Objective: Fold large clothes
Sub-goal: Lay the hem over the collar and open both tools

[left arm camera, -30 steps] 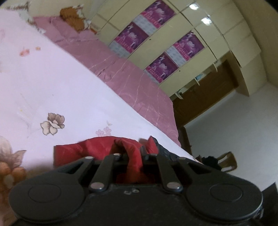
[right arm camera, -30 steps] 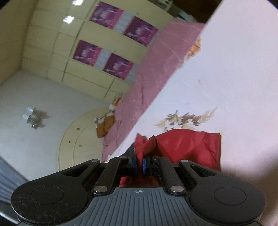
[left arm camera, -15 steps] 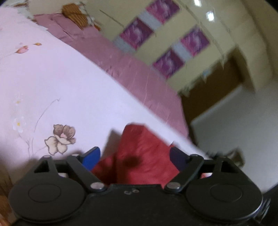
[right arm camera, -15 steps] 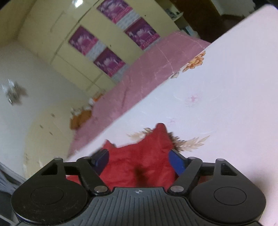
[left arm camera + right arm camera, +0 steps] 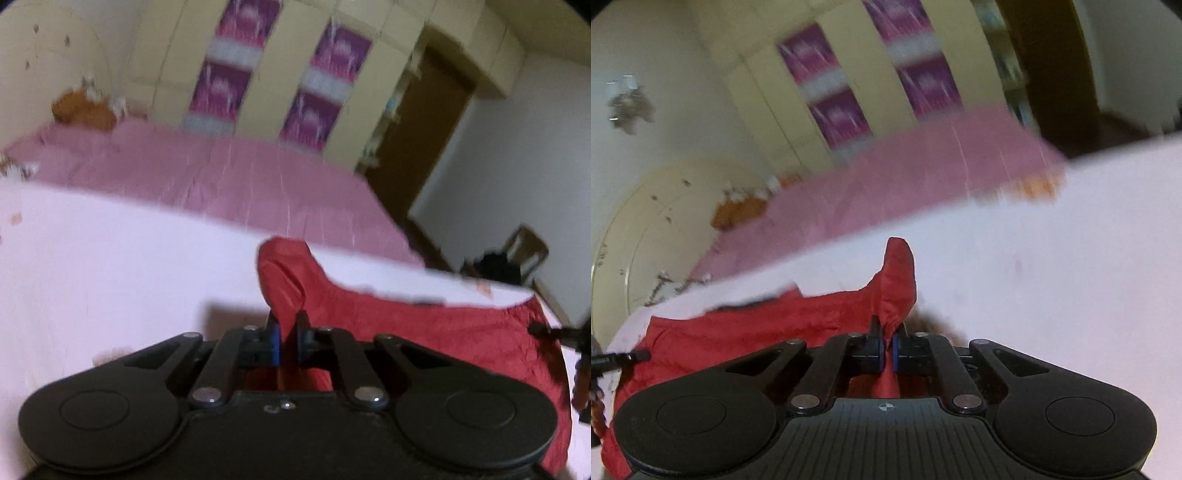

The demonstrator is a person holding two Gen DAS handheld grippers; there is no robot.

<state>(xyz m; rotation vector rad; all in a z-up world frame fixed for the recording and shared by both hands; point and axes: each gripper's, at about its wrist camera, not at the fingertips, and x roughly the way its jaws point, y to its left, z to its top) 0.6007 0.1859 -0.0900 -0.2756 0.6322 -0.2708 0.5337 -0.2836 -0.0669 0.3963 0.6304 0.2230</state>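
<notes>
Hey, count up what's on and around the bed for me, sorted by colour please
Red: 1, the garment
Pink: 2, the pale sheet and the darker cover
Orange: 1, the soft toy
Black: 2, left claw and right claw
Total: 6

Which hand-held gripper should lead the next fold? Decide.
Neither clearly: the left hand-held gripper and the right hand-held gripper each pinch a bunched corner of the red garment. Probably move both together.
</notes>
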